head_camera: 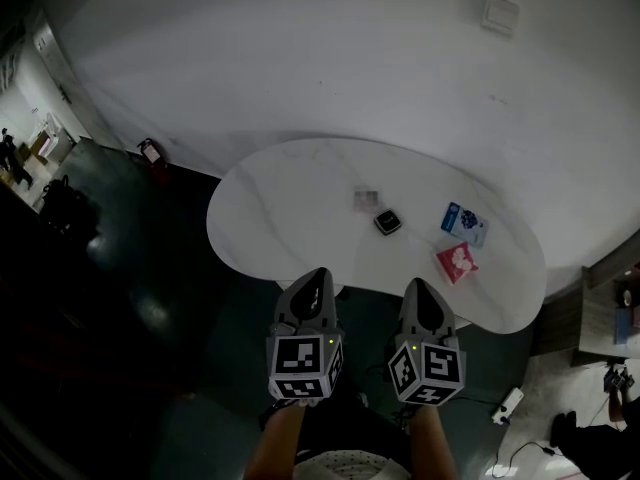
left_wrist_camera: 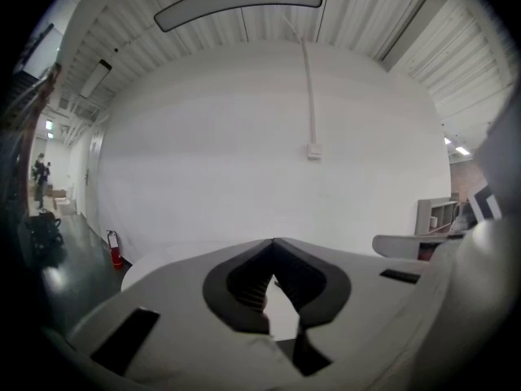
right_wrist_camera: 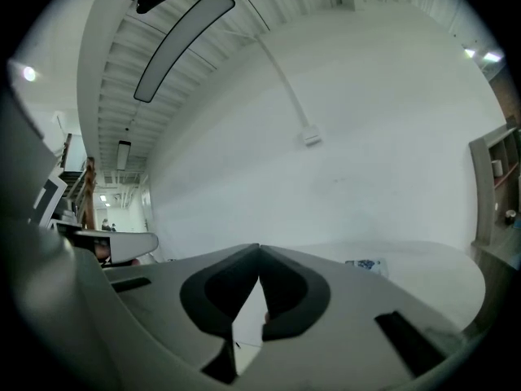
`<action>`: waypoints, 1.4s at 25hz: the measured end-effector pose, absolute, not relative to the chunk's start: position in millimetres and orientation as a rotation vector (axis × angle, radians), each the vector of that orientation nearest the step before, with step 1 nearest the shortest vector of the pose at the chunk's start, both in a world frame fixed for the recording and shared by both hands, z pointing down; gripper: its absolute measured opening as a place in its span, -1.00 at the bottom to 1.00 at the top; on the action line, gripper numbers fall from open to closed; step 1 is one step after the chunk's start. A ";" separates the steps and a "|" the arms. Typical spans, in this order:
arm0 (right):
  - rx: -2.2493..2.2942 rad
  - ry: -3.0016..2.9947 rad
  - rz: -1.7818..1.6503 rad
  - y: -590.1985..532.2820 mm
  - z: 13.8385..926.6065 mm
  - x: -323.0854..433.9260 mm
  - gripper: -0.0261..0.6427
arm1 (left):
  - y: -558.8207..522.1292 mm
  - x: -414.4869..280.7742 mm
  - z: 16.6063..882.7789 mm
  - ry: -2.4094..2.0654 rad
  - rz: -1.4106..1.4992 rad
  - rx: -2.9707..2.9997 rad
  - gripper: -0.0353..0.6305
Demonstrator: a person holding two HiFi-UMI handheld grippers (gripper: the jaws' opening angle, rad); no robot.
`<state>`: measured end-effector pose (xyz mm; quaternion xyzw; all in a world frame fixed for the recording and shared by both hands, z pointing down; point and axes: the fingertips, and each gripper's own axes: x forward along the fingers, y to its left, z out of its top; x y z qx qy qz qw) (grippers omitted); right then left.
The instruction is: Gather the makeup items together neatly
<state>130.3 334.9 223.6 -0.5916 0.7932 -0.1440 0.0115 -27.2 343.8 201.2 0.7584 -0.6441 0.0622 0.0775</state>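
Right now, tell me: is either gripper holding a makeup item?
No; the left gripper and right gripper are both shut with nothing between them.

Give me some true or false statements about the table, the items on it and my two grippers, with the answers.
The left gripper and the right gripper are both shut and empty. True.
The black compact lies on the white table. True.
The red packet lies nearer the person than the blue packet. True.
The black compact touches the red packet. False: they lie apart.
The blue packet is on the floor. False: it lies on the table.
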 end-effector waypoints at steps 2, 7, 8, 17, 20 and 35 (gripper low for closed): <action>-1.828 2.487 -0.465 331.7 226.4 124.9 -0.91 | 341.4 -29.9 201.7 -1.938 0.194 2.263 -0.86; -1.832 2.498 -0.477 316.8 232.7 120.5 -0.90 | 325.9 -31.7 209.1 -1.925 0.203 2.255 -0.86; -1.839 2.496 -0.478 312.3 234.0 121.1 -0.90 | 320.9 -31.6 210.7 -1.918 0.201 2.257 -0.86; -1.906 2.474 -0.501 250.2 247.8 112.0 -0.90 | 252.4 -43.7 226.8 -1.856 0.203 2.276 -0.86; -1.921 2.483 -0.505 222.5 251.1 101.8 -0.90 | 224.3 -51.7 230.6 -1.837 0.192 2.266 -0.86; -1.975 2.539 -0.608 109.8 286.5 42.4 -0.86 | 116.5 -100.9 270.1 -1.750 0.234 2.203 -0.86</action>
